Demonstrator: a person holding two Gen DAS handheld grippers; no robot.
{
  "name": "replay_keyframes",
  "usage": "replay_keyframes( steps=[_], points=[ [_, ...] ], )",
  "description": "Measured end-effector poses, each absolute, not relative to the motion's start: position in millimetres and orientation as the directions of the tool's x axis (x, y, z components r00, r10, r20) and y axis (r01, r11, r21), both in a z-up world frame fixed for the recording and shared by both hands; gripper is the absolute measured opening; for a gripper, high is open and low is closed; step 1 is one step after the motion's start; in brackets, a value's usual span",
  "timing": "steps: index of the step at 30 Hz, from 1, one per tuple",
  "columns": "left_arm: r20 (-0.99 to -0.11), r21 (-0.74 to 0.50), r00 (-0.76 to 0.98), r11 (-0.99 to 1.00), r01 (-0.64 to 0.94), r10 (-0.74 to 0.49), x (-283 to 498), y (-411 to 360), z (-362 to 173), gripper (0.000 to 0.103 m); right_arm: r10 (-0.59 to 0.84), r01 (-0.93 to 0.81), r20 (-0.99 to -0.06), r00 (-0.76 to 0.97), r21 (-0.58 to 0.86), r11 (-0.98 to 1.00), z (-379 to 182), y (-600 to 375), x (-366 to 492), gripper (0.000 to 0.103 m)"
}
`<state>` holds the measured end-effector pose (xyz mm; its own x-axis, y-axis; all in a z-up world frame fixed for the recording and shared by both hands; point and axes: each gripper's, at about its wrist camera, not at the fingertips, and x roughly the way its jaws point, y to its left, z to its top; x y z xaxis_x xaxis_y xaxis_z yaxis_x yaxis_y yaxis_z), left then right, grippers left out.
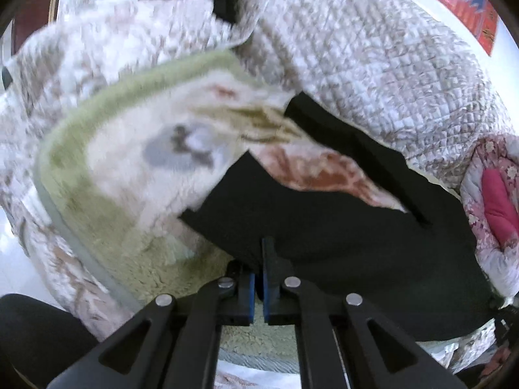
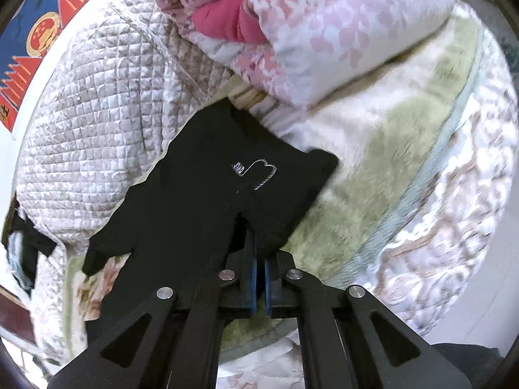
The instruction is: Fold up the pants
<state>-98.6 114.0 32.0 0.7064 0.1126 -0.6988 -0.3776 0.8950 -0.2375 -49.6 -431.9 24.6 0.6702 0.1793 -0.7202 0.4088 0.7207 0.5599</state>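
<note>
While both grippers point downward at the bed, the black pants (image 1: 340,227) lie spread on a green-and-cream fleece blanket (image 1: 129,168), with their near edge drawn up into each tool. In the left wrist view, the left gripper (image 1: 264,259) has its jaws together, clamped on the pants' edge, and the blue pads (image 1: 267,278) pinch the dark cloth at 6 o'clock. The pants extend from there toward 3 o'clock, with a fold of the blanket overlapping their upper edge at the centre. A quilted beige coverlet (image 1: 373,64) fills the field from 12 to 2 o'clock, and a pink floral duvet (image 1: 493,194) sits at 3 o'clock. In the right wrist view, the right gripper (image 2: 259,253) likewise has its jaws clamped on the pants (image 2: 201,194), whose cloth runs from 6 o'clock toward the centre and 8 o'clock. A small white outline emblem (image 2: 259,171) marks the cloth near the centre. The duvet (image 2: 308,32) lies at 12 o'clock.
</note>
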Motion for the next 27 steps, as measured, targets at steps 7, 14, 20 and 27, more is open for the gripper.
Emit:
replay_keyframes(
  steps=[7, 14, 20, 27],
  points=[
    [-0.789, -0.212, 0.604, 0.872, -0.441, 0.114, -93, 127, 9, 0.009, 0.175, 0.481, -0.790, 0.587, 0.515, 0.710, 11, -437, -48, 0.012],
    [-0.714, -0.127, 0.645, 0.855, -0.502, 0.273, -111, 134, 42, 0.010, -0.069, 0.515, -0.748, 0.660, 0.384, 0.766, 60, -439, -75, 0.032],
    [-0.711, -0.265, 0.703, 0.931, -0.249, -0.014, -76, 82, 40, 0.022, 0.173, 0.155, -0.731, 0.660, 0.357, 0.921, 61, -368, -42, 0.033],
    [-0.796, -0.194, 0.598, 0.975, -0.105, -0.094, -79, 26, -7, 0.024, 0.235, -0.019, -0.846, 0.478, 0.258, 0.966, 14, -318, -38, 0.037]
  ],
)
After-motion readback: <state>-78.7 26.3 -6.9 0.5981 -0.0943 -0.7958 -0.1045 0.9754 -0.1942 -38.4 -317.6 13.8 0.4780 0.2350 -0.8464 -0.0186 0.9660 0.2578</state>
